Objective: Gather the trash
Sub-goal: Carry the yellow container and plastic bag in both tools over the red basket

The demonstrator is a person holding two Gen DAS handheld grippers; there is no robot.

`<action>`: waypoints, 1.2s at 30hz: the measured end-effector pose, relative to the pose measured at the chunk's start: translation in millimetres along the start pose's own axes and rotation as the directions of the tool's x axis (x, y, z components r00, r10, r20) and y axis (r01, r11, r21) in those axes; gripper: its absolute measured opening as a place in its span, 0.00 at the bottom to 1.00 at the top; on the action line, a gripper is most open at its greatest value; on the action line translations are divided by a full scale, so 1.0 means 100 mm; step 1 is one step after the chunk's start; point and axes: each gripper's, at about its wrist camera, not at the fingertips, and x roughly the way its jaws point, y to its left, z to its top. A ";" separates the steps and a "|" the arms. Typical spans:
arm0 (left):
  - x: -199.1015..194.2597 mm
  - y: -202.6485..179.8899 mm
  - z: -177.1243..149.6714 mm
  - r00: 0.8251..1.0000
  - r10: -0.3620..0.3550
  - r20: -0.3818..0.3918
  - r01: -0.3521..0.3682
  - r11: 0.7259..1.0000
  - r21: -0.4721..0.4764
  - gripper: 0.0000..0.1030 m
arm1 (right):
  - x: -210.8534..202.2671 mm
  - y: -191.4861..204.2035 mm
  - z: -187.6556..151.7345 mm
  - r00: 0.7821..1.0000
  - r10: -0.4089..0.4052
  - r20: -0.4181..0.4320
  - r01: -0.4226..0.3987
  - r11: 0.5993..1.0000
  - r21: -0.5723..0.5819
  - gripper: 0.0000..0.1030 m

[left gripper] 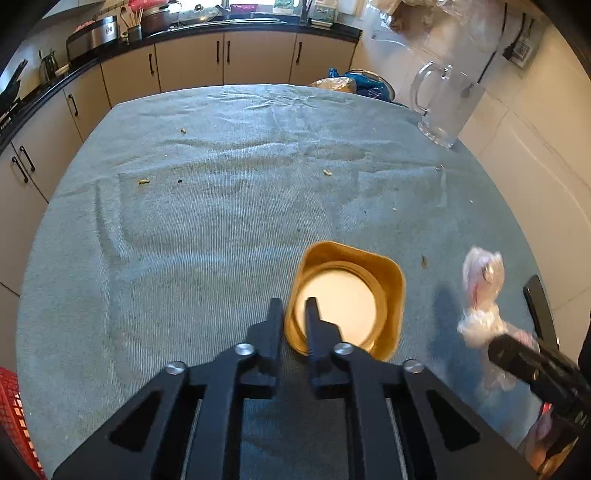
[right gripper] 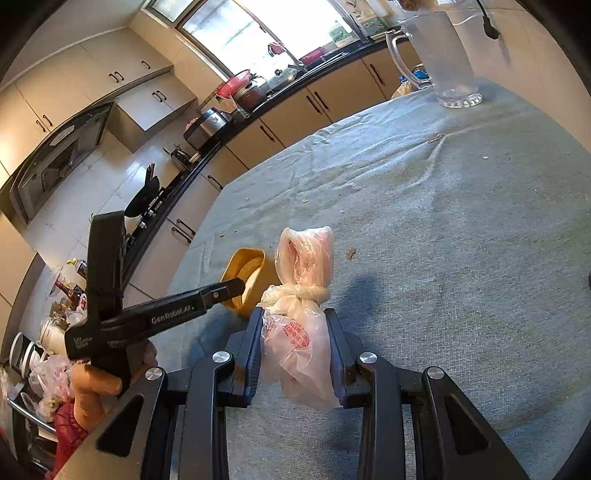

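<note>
A clear glass jug stands upright at the far corner of the grey tablecloth. Beyond the table run beige cabinets under a cluttered black counter

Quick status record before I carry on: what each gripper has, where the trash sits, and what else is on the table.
left gripper: jaws shut on the near rim of the yellow cup, one finger inside, one outside
yellow cup: tipped on its side, mouth toward the left wrist camera
right gripper: jaws shut on the knotted plastic bag
table cloth: grey-blue, scattered crumbs
clear pitcher: upright, far right corner
</note>
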 end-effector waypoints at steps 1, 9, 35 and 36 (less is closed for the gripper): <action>-0.01 -0.01 -0.03 1.000 0.002 0.002 -0.002 1.000 0.000 0.09 | 0.00 0.00 0.00 1.000 -0.001 0.001 0.001 1.000 -0.005 0.33; -0.31 0.03 -0.53 0.999 0.012 0.049 -0.012 1.000 0.012 0.09 | 0.03 0.09 -0.02 1.000 -0.013 0.010 0.014 0.998 -0.057 0.33; -0.91 0.39 -1.36 0.991 0.056 0.123 -0.053 0.998 -0.033 0.08 | 0.10 0.48 -0.23 1.000 0.020 -0.003 -0.021 0.981 -0.194 0.33; -0.89 0.39 -1.35 0.991 0.060 0.118 -0.057 0.998 -0.029 0.08 | 0.10 0.49 -0.24 1.000 0.022 -0.003 -0.022 0.981 -0.194 0.33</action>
